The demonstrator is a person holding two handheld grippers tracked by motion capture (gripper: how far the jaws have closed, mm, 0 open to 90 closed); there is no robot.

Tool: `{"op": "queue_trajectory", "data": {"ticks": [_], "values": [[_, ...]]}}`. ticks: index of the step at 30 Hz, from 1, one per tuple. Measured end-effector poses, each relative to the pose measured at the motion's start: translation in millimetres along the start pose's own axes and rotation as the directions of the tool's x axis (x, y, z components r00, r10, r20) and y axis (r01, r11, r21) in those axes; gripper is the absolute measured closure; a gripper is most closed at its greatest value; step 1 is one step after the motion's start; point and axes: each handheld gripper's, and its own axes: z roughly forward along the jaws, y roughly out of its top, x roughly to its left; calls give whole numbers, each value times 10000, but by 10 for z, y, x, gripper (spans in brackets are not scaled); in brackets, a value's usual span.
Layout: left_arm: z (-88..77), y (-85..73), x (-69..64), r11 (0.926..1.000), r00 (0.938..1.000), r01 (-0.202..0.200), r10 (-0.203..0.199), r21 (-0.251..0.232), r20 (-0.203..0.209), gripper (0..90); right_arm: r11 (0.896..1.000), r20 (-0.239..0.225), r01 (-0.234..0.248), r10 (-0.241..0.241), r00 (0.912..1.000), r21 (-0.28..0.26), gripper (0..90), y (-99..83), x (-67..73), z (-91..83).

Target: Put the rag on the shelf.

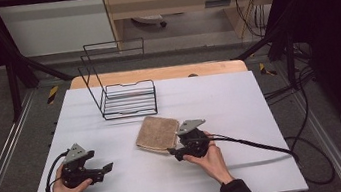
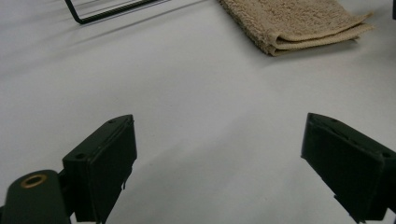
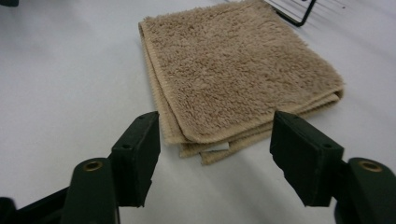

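A folded tan towel (image 1: 157, 133) (image 2: 294, 23) (image 3: 233, 70) lies flat on the white table (image 1: 239, 96), just in front of a black wire rack (image 1: 126, 99) (image 2: 107, 11) (image 3: 299, 11). My right gripper (image 1: 172, 152) (image 3: 215, 135) is low at the towel's near corner. Its jaws stand apart on either side of that corner, and the pads do not touch the cloth. My left gripper (image 1: 108, 168) (image 2: 217, 140) rests at the table's front left, open wide over bare tabletop, pointing towards the towel.
The wire rack has a tall back frame and stands empty at the table's rear left. A wooden board (image 1: 155, 73) edges the far side. The right gripper's cable (image 1: 266, 145) trails off across the table to the right.
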Motion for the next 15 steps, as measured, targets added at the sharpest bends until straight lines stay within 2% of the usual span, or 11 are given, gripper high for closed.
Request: {"op": "queue_trajectory", "data": {"ticks": [6, 10, 15], "values": [[-2, 0, -1, 10000, 10000, -6, 6, 3, -6, 105, 9979, -88, 455, -451, 9989, 471, 400, 37, 64, 177], [0, -1, 1, 10000, 10000, 12, -12, 17, -3, 106, 9926, 115, 797, -810, 9966, 914, 437, 43, 79, 281], [-6, -3, 10, 10000, 10000, 40, -40, 0, -27, 108, 9886, 302, 1110, -1146, 9930, 1014, 513, 37, 50, 330]]}}
